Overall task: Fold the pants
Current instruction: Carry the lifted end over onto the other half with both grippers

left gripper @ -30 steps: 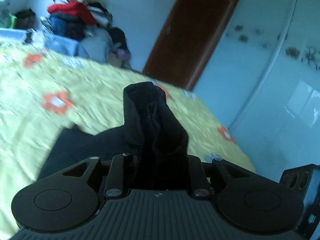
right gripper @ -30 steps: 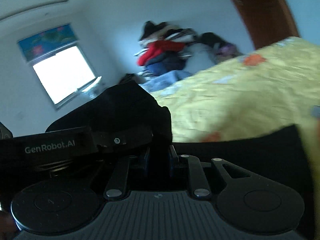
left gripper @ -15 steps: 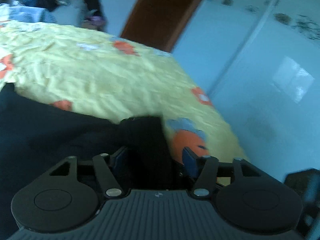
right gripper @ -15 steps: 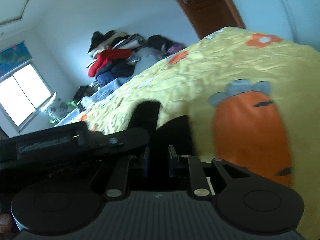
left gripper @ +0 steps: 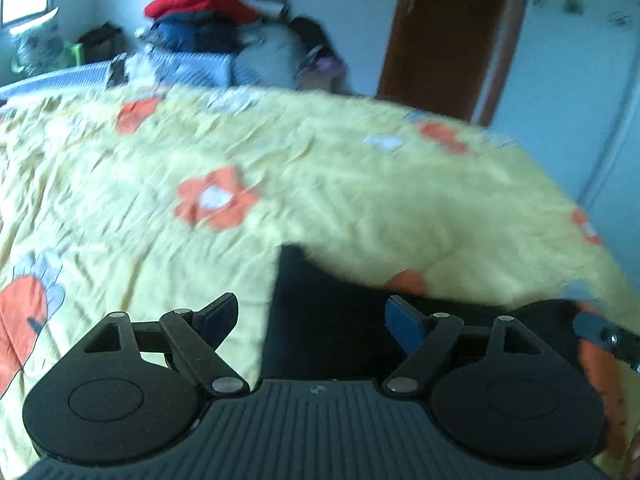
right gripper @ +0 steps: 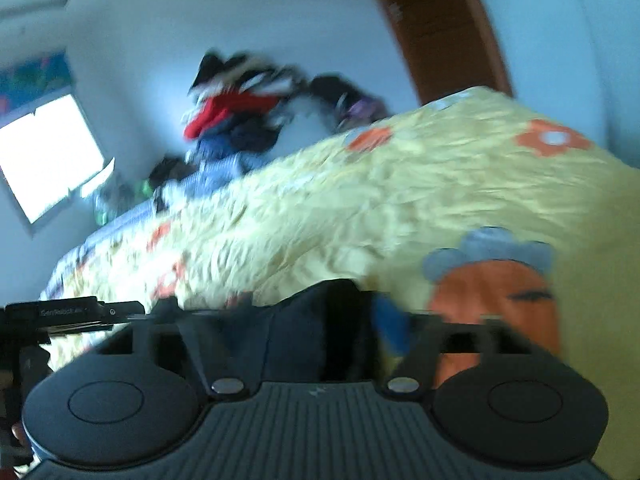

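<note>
Your left tool (left gripper: 310, 322) has just been opening and stands released, the black pants (left gripper: 332, 320) lying loose between its fingers on the yellow bed (left gripper: 320, 184). Your right tool (right gripper: 288, 320) has likewise just been opening, cloth between but unpinched. Draw both back low and straight, so the laid fold isn't dragged askew.

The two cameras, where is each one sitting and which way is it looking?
Left wrist view: sits on the left tool, looks forward and down over the black pants and yellow bedspread; its open fingers show.
Right wrist view: sits on the right tool, looks across the bedspread toward the window; its open fingers show, pants between them.
Both share the clothes pile and brown door.
</note>
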`<state>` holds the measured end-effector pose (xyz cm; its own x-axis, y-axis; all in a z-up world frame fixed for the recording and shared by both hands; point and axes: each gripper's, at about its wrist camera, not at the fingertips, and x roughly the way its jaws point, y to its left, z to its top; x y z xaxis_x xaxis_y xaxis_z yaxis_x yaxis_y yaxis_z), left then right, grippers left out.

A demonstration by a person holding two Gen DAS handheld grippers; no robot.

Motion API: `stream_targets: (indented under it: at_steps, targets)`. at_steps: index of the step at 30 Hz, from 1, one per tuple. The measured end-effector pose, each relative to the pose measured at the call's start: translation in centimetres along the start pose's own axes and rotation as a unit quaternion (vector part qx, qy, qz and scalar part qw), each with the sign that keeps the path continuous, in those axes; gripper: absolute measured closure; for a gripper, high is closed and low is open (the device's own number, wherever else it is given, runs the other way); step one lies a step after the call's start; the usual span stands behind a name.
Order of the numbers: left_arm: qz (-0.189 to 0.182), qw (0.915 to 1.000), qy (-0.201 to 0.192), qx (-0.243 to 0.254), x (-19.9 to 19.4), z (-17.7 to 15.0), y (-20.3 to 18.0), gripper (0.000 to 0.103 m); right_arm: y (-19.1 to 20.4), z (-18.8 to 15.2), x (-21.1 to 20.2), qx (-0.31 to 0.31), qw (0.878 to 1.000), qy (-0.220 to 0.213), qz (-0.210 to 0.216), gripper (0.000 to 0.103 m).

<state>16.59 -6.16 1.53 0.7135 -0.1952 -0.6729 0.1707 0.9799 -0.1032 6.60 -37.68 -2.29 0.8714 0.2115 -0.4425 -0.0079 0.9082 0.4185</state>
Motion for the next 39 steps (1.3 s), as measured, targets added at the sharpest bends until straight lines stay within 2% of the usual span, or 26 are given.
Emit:
stream_targets:
  at_steps: [1, 2, 3, 5, 7, 10, 12, 13, 14, 16, 17, 18, 19, 20, 21, 23, 24, 27, 28, 29, 30, 32, 35, 37, 39]
  targets:
    - [0.006, 1.0000, 0.006, 0.001, 0.4, -0.3, 0.1, 0.022, 0.5, 0.0, 1.3, -0.011, 1.000, 0.014, 0.001, 0.035]
    - [0.013, 0.9999, 0.009, 0.004, 0.9, -0.5, 0.3, 0.022, 0.9, 0.0, 2.3, -0.018, 0.999, 0.029, 0.006, 0.064]
    - [0.019, 0.9997, 0.012, 0.007, 1.6, -0.9, 0.3, 0.021, 1.2, -0.1, 2.9, -0.023, 0.999, 0.037, 0.008, 0.071]
    - [0.031, 0.9993, 0.016, 0.012, 2.7, -1.0, 0.5, 0.017, 1.7, -0.2, 3.4, -0.053, 0.997, 0.035, -0.038, 0.073]
    - [0.042, 0.9988, 0.024, 0.011, 3.9, -1.1, 0.9, 0.017, 1.7, -0.5, 3.8, -0.083, 0.991, 0.031, -0.097, 0.073]
    - [0.034, 0.9994, 0.009, -0.007, 2.9, -1.0, 1.6, 0.020, 1.0, -0.7, 3.1, -0.059, 0.992, 0.022, -0.107, 0.072]
    - [0.043, 0.9989, -0.018, -0.001, 1.4, -1.3, 1.3, 0.021, 2.6, -0.9, 1.2, -0.091, 0.986, -0.020, -0.136, 0.071]
    - [0.045, 0.9985, -0.030, 0.007, 1.0, -1.4, 1.0, 0.020, 3.7, -1.1, 0.4, -0.116, 0.985, -0.034, -0.126, 0.071]
    - [0.048, 0.9979, -0.036, 0.024, 0.9, -1.5, 0.3, 0.020, 4.5, -1.1, 0.2, -0.132, 0.986, -0.029, -0.099, 0.071]
    - [0.062, 0.9954, -0.020, 0.070, 1.8, -1.7, -1.0, 0.019, 5.9, -1.8, 1.0, -0.156, 0.987, 0.010, -0.033, 0.071]
    - [0.065, 0.9942, -0.010, 0.085, 2.5, -1.9, -1.3, 0.019, 6.5, -2.3, 2.1, -0.174, 0.984, 0.041, -0.025, 0.071]
    - [0.063, 0.9941, -0.011, 0.088, 2.7, -2.1, -1.3, 0.019, 6.7, -2.8, 3.2, -0.194, 0.978, 0.059, -0.049, 0.070]
    - [0.058, 0.9950, -0.015, 0.080, 2.4, -2.2, -0.9, 0.020, 6.4, -3.3, 3.8, -0.207, 0.974, 0.055, -0.073, 0.062]
    - [0.051, 0.9959, -0.018, 0.072, 1.8, -2.3, -0.5, 0.021, 5.8, -3.2, 3.7, -0.191, 0.978, 0.048, -0.076, 0.049]
    - [0.045, 0.9965, -0.019, 0.067, 1.1, -2.4, -0.1, 0.021, 5.4, -2.8, 3.3, -0.165, 0.982, 0.045, -0.086, 0.044]
    - [0.032, 0.9971, -0.029, 0.063, -0.7, -2.9, 0.5, 0.019, 5.9, -2.9, 1.4, -0.163, 0.981, 0.022, -0.098, 0.043]
    - [0.025, 0.9970, -0.033, 0.066, -1.3, -3.4, 0.6, 0.016, 6.6, -3.2, 0.4, -0.178, 0.980, 0.012, -0.088, 0.044]
    - [0.022, 0.9928, -0.002, 0.118, -1.1, -5.3, -0.2, 0.013, 8.1, -4.8, -1.3, -0.209, 0.977, 0.030, -0.021, 0.045]
    - [0.026, 0.9906, -0.014, 0.134, -1.2, -6.0, -0.4, 0.012, 8.2, -5.5, -1.0, -0.220, 0.974, 0.051, -0.022, 0.046]
    - [0.034, 0.9893, -0.032, 0.138, -1.7, -6.5, -0.2, 0.012, 8.0, -6.3, -0.6, -0.234, 0.969, 0.067, -0.040, 0.043]
    - [0.038, 0.9891, -0.037, 0.137, -2.2, -6.7, 0.0, 0.013, 7.6, -6.9, -0.4, -0.245, 0.965, 0.065, -0.061, 0.040]
    - [0.024, 0.9916, -0.041, 0.120, -3.6, -6.9, 1.3, 0.013, 6.4, -6.6, -1.7, -0.207, 0.974, 0.050, -0.081, 0.036]
    - [-0.032, 0.9950, -0.041, 0.085, -4.8, -6.9, 3.5, 0.011, 3.6, -5.7, -4.7, -0.134, 0.989, 0.012, -0.060, 0.034]
    - [-0.087, 0.9949, -0.015, 0.050, -4.3, -6.7, 5.0, 0.010, 0.4, -5.0, -4.8, -0.059, 0.997, 0.026, -0.035, 0.034]
    - [-0.136, 0.9905, 0.021, 0.010, -3.1, -6.4, 6.0, 0.010, -2.5, -4.2, -4.2, 0.016, 0.999, 0.049, 0.011, 0.034]
